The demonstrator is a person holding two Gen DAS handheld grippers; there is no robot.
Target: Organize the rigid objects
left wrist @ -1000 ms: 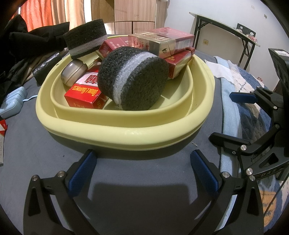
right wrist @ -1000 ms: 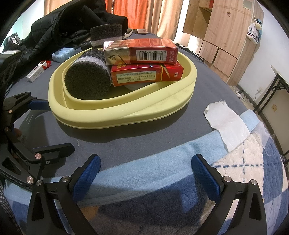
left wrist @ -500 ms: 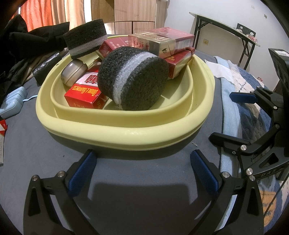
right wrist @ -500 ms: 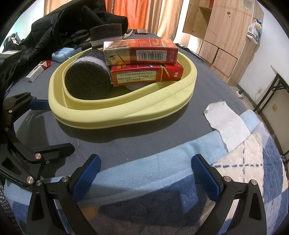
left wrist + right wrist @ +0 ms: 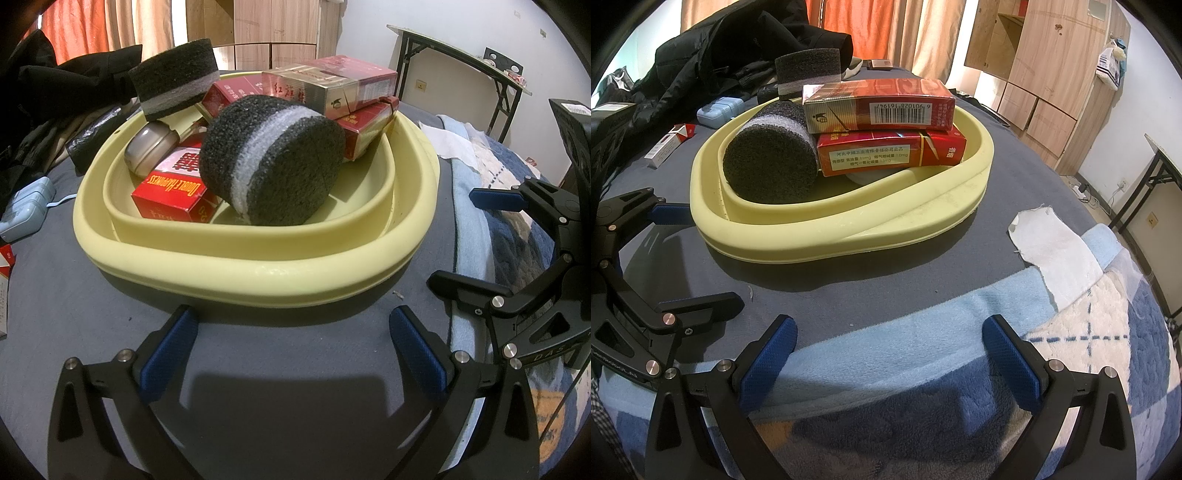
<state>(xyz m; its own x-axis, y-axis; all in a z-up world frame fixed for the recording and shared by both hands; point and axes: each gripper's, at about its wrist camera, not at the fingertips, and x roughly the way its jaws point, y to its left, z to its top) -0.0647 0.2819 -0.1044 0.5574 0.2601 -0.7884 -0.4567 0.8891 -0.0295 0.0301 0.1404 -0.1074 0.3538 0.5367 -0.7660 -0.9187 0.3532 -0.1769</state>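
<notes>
Cigarette packs and a foam roller sit in the yellow basin mid grey bedsheet, wooden wardrobe behind; left gripper and right gripper both spread, empty.

No visible change since earlier.

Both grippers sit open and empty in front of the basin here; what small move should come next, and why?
Probably reach the left gripper toward the white and red cigarette pack lying on the grey bedsheet outside the pale yellow plastic basin. The other packs already sit inside it, and the right gripper is farther away.
</notes>
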